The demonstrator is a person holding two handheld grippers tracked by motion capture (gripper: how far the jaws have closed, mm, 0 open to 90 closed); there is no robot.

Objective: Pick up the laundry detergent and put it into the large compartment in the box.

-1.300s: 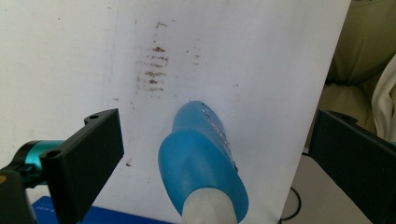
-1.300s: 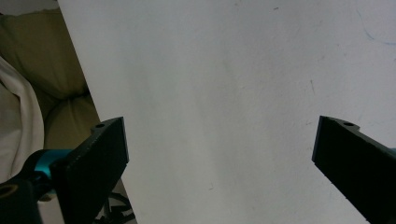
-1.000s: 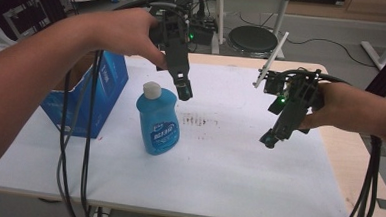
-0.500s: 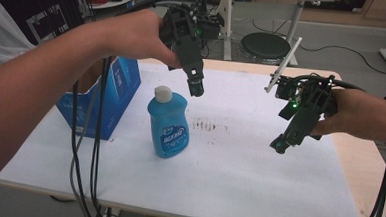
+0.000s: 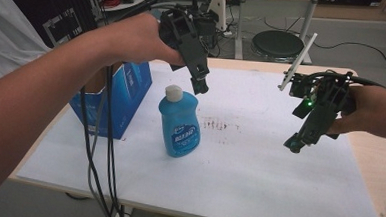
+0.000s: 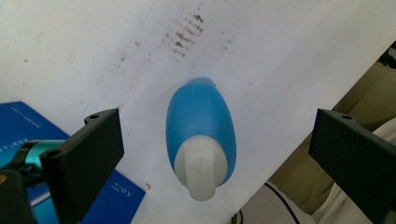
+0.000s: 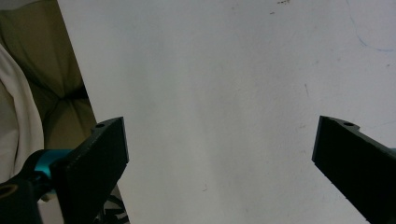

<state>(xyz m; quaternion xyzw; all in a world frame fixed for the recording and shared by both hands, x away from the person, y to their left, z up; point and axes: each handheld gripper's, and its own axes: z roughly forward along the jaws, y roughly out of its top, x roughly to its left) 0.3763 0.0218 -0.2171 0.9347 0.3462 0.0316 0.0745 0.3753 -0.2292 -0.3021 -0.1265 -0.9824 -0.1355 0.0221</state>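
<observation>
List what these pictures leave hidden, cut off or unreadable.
- Label text on the blue bottle: too small and blurred in the high view; the left gripper view looks down on its white cap instead.
- Inside of the blue box: the left forearm covers its opening in the high view.
- Left gripper: whether open can't be judged in the high view; its own view shows its fingers wide apart.

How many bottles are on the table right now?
1. The blue bottle with a white cap stands upright on the white sheet, right of the blue box and below the left gripper. The box's inside is hidden.
</observation>
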